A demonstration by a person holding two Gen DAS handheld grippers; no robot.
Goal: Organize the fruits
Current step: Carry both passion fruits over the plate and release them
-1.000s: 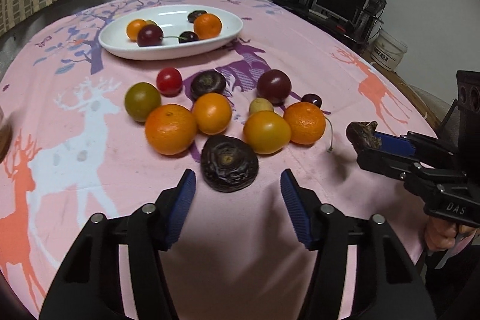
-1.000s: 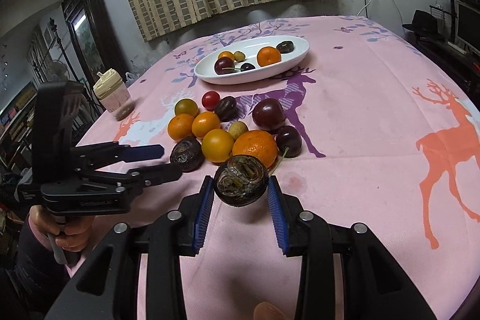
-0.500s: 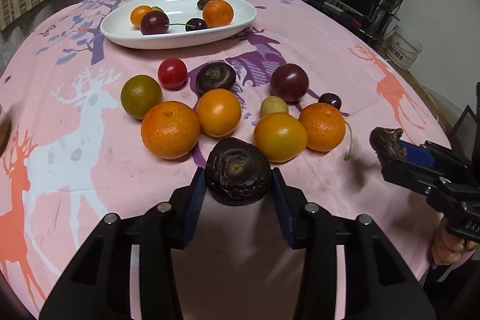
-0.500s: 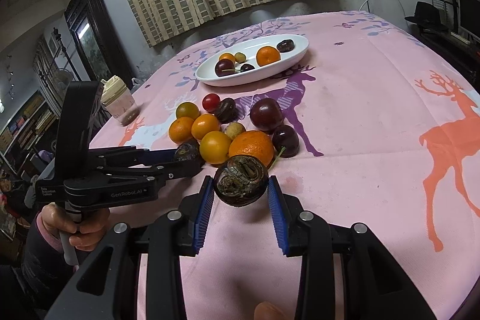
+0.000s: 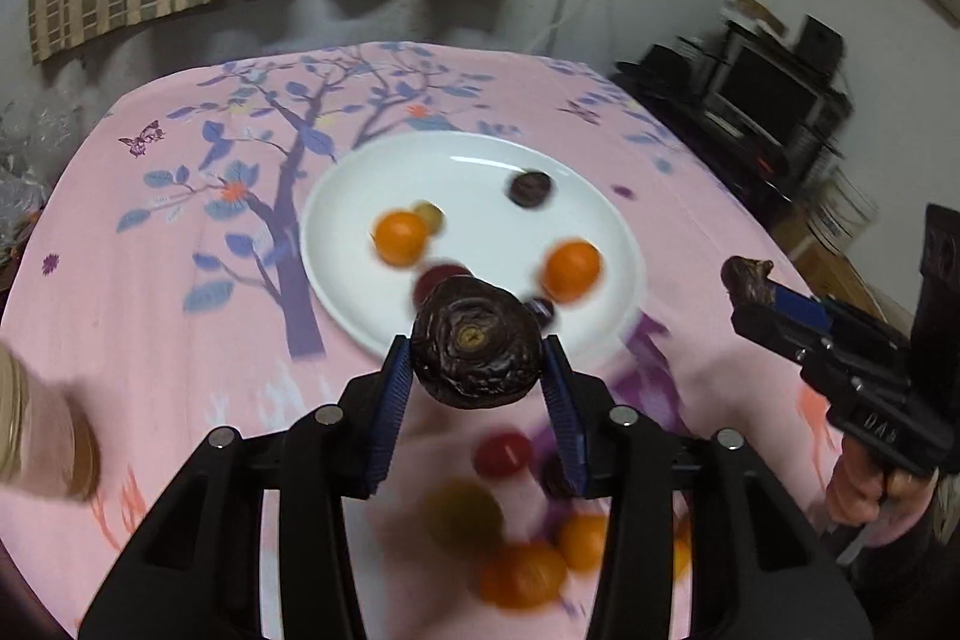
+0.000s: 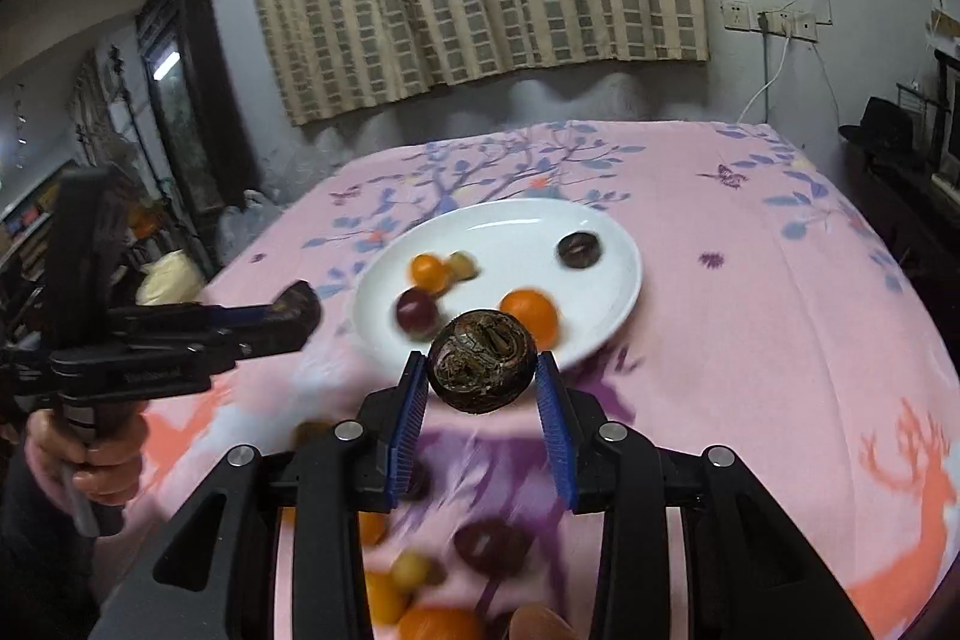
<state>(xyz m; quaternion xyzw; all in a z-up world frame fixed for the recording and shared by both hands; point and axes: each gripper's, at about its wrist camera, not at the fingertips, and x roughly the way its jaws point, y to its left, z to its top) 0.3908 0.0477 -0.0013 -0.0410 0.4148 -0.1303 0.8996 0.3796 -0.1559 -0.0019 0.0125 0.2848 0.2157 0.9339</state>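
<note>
Both grippers are carrying fruit toward the white plate (image 5: 336, 196), which sits on the pink tablecloth (image 5: 150, 244) toward the far edge of the table, under the curtain. The left gripper (image 5: 477, 376) has its blue pads clamped on a dark wrinkled fruit (image 5: 477, 355), held clear of the cloth just short of the plate's near rim. The right gripper (image 6: 483, 388) grips a second dark wrinkled fruit (image 6: 483, 361) in the same way, its jaws narrow around it, also just before the near rim. The plate already holds two oranges, a small yellowish fruit, a dark red one and a dark round one near its far side; the background is blurred, so smaller items are hard to make out. More fruit lies loose on the cloth nearer the table's front edge, behind the fingers: a red one, a greenish one and several oranges. The step in hand looks like the carry to the plate. The next move probably calls for bringing each fruit over a bare patch of the plate, lowering it close and only then opening, since round fruit may roll and knock the others.
</note>
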